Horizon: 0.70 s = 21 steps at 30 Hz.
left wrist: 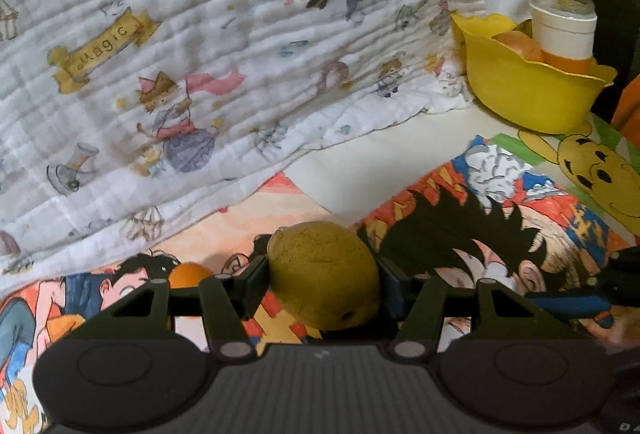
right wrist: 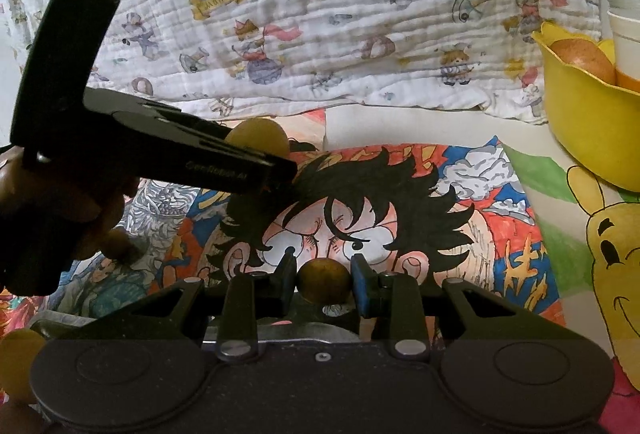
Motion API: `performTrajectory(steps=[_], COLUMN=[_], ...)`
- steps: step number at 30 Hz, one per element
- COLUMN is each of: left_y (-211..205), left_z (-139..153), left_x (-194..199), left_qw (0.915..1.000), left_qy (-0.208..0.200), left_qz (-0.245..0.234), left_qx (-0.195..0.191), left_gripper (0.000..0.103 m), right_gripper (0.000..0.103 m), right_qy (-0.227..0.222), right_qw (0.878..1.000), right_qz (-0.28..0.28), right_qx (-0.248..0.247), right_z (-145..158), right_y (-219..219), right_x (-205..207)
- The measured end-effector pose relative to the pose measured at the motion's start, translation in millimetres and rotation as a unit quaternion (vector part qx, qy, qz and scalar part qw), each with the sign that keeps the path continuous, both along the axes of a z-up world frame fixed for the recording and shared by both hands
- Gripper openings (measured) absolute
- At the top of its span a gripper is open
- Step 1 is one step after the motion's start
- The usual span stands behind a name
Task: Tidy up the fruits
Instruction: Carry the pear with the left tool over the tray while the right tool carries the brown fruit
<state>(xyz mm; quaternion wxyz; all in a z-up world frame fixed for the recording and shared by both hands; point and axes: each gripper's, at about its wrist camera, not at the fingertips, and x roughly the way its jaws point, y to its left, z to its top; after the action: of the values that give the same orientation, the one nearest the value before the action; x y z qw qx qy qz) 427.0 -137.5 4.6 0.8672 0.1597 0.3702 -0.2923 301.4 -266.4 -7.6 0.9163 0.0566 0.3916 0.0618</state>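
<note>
Gripping a yellow-green fruit (left wrist: 324, 274) in the left gripper (left wrist: 323, 276) and a small brown fruit (right wrist: 324, 281) in the right gripper (right wrist: 324, 280), either could slip before reaching the far-right yellow bowl (left wrist: 524, 93), since both are round and pinched only at their sides

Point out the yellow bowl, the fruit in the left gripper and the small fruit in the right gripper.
yellow bowl (left wrist: 524, 89), left wrist view, front wall.
yellow-green fruit (left wrist: 322, 272), left wrist view, middle of skin.
small brown fruit (right wrist: 324, 280), right wrist view, centre.
</note>
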Motion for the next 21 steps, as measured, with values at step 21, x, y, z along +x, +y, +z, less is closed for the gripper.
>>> performTrajectory(steps=[21], left_y=[16], left_z=[36], left_x=[-77], left_qw=[0.9988], left_qy=[0.013], left_qz=[0.029], left_qx=[-0.039], left_gripper=[0.062], right_gripper=[0.031], right_qy=[-0.031], right_qw=[0.998], right_qz=[0.046], right_qx=[0.007], right_z=[33], right_y=[-10], right_x=[-62])
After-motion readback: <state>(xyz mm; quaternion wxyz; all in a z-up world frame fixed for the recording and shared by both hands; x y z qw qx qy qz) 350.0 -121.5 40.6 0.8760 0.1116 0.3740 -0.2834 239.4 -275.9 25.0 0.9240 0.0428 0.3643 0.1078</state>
